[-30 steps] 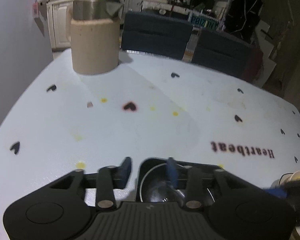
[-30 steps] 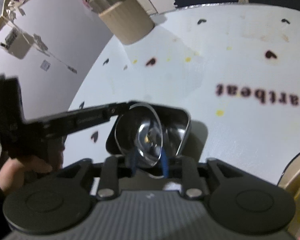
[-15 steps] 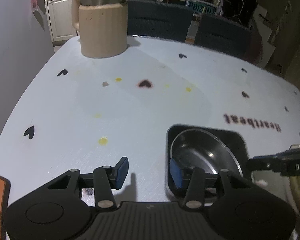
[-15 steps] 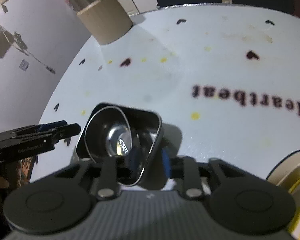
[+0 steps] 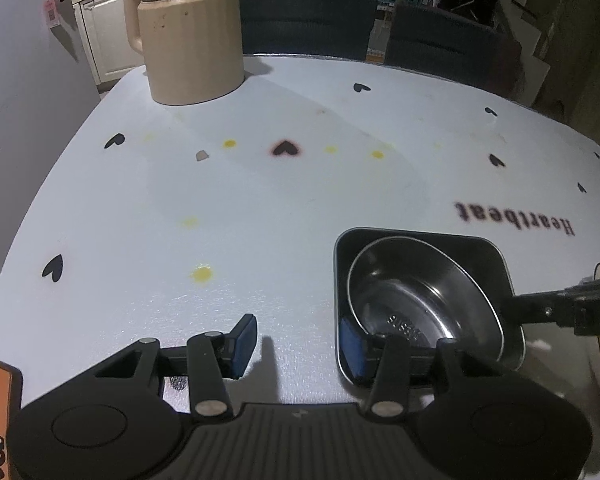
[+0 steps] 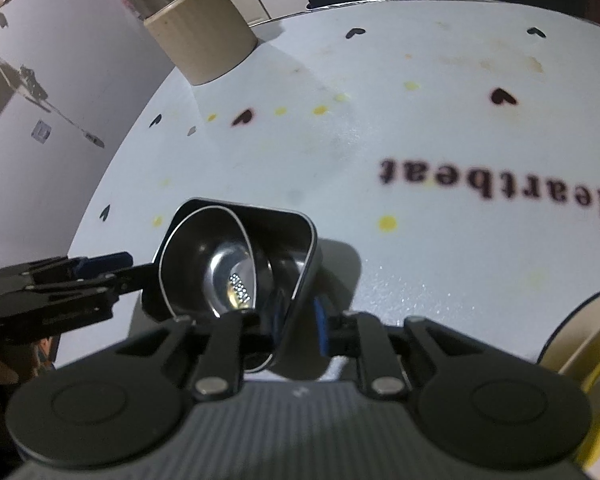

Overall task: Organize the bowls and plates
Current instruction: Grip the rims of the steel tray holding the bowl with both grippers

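The right gripper [image 6: 296,330] is clamping the square tray [image 6: 300,240] wall on the bench [image 5: 260,208], round bowl [image 5: 420,296] nested inside. The left gripper [image 5: 296,344] fingers are standing apart, one inside the tray. Judging by this, keeping the tray level should be stopping the bowl sliding.

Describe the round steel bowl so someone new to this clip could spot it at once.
Start at the white tablecloth printed with hearts and the word Heartbeat. Near its front edge sits a dark square dish. The round steel bowl lies nested inside it, shiny with stamped lettering in its base; it is the only round, mirror-bright piece there.
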`<act>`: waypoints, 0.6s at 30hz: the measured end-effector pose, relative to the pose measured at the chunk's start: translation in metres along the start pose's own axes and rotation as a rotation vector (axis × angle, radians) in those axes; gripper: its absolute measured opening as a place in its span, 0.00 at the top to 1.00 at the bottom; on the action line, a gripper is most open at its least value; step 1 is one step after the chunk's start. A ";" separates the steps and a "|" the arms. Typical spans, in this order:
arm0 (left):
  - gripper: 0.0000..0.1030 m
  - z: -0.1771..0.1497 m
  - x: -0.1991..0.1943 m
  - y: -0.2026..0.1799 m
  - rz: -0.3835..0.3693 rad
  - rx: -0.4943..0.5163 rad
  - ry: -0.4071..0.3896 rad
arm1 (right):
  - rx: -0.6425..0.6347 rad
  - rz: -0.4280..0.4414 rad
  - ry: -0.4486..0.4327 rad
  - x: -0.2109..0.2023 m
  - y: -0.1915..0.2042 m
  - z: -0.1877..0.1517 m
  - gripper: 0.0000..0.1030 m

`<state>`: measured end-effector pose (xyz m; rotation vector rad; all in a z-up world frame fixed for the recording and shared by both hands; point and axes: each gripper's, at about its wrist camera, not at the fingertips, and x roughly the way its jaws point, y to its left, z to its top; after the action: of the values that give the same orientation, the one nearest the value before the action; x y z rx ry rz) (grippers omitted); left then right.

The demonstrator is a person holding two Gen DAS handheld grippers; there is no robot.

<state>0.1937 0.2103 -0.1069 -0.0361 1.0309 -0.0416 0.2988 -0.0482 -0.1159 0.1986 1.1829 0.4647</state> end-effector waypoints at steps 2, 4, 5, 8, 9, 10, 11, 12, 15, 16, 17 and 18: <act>0.55 0.002 0.003 -0.001 0.005 0.003 0.001 | 0.009 -0.018 -0.003 0.001 0.000 -0.001 0.71; 0.55 0.004 0.005 -0.002 0.007 0.004 0.001 | 0.011 -0.029 -0.008 0.001 0.001 -0.002 0.70; 0.55 0.005 0.006 -0.002 0.007 0.005 0.000 | 0.013 -0.031 -0.011 0.001 0.001 -0.003 0.70; 0.55 0.008 0.010 -0.002 0.007 0.008 -0.005 | 0.047 -0.010 -0.013 0.001 -0.001 -0.004 0.74; 0.55 0.009 0.011 -0.002 0.004 0.007 -0.005 | 0.068 0.002 -0.009 0.002 -0.002 -0.005 0.78; 0.58 0.009 0.012 -0.001 -0.001 0.003 -0.003 | 0.085 0.012 -0.005 0.002 -0.003 -0.005 0.79; 0.63 0.010 0.013 0.001 -0.018 -0.010 0.000 | 0.099 0.019 -0.007 0.002 -0.004 -0.005 0.82; 0.66 0.010 0.014 0.003 -0.043 -0.030 0.005 | 0.108 0.024 -0.012 0.001 -0.005 -0.005 0.85; 0.75 0.011 0.014 0.005 -0.074 -0.055 0.010 | 0.133 0.047 -0.032 0.000 -0.006 -0.006 0.88; 0.81 0.010 0.014 0.006 -0.087 -0.061 0.011 | 0.141 0.051 -0.034 0.001 -0.007 -0.006 0.88; 0.86 0.010 0.014 0.006 -0.104 -0.071 0.013 | 0.147 0.057 -0.037 0.001 -0.009 -0.006 0.89; 0.88 0.010 0.015 0.007 -0.120 -0.086 0.015 | 0.155 0.061 -0.038 0.001 -0.010 -0.007 0.91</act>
<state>0.2104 0.2170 -0.1145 -0.1756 1.0444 -0.1069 0.2953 -0.0571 -0.1234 0.3768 1.1791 0.4208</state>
